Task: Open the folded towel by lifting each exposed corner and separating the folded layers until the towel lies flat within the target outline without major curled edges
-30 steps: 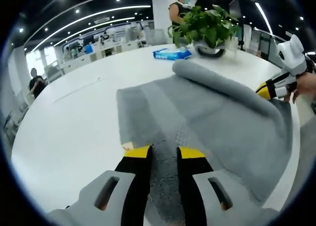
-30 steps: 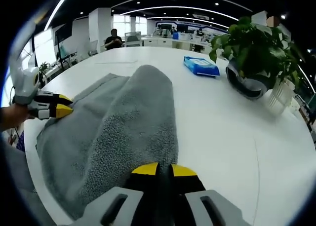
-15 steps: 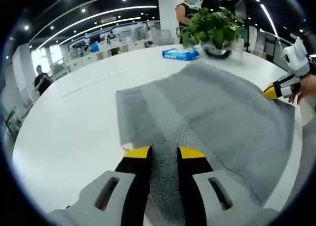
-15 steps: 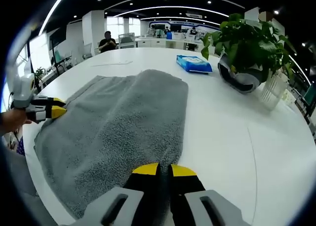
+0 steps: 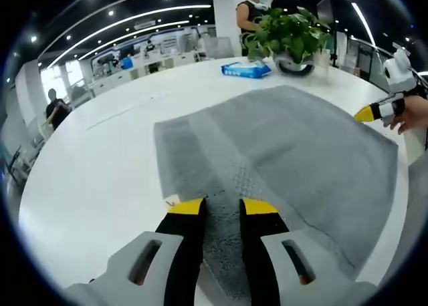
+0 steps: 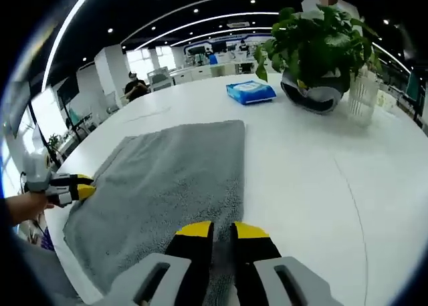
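Observation:
A grey towel lies spread in one flat layer on the round white table. Its near edge sits between the jaws of my left gripper, which is shut on it. In the right gripper view the towel stretches away to the left, and my right gripper is shut on its near edge with a narrow gap between the jaws. The left gripper shows there at the towel's left corner. The right gripper shows in the left gripper view at the towel's far right edge.
A potted plant and a blue wipes pack stand beyond the towel, with a glass vase beside the pot. A person stands behind the plant. The table edge runs close under both grippers.
The raised, rolled-over layer of the towel has been drawn across by the right gripper and laid down, so the towel now lies flat. The left gripper has kept its hold.

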### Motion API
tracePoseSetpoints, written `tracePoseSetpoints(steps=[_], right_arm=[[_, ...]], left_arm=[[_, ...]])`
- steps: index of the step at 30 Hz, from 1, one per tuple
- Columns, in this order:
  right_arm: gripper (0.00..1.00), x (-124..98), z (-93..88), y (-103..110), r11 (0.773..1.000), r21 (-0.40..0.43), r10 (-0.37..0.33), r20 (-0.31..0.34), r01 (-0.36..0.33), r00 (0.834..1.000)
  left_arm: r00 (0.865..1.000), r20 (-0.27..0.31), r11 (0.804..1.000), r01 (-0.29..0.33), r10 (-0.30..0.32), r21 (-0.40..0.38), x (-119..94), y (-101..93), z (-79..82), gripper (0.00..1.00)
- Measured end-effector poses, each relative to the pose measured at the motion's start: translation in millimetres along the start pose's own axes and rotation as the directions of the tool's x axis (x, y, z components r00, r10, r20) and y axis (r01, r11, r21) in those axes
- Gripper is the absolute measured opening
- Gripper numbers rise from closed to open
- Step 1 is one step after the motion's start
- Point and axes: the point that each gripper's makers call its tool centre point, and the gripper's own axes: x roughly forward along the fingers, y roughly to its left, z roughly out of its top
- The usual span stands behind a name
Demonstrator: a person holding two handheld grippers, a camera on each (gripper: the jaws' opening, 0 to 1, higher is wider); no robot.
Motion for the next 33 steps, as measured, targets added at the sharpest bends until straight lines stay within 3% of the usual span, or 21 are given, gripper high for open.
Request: tracePoseSetpoints(steps=[3,6,12,33], right_arm=[[0.10,-5,15.8,1,1.000,0.025,0.016,0.063,-0.018,0.998],[0.10,-7,21.7,4,0.998,0.043,0.036,0.086,-0.040,0.996],[0.10,-1,12.0,9,0.999,0.011,0.042,0.035,-0.042,0.999],[0.10,1,8.3,11,0.998,-0.049,0.040,0.019,-0.039,0.999]], left_arm=[[1.000,-0.002,1.000,-0.008,0.008,-0.003,-1,5.3,-1.2,0.20],[1.000,-0.007,1.000,-0.010,0.010,-0.010,-2,9.9,-2.3,0.20],[1.000,-0.016,1.000,-0.016,0.016,-0.008,-3,18.2,-4.3,0.20],[0.998,-0.041,0.998,-0.042,0.040,-0.051,-18,81.0,-19.7,0.20]])
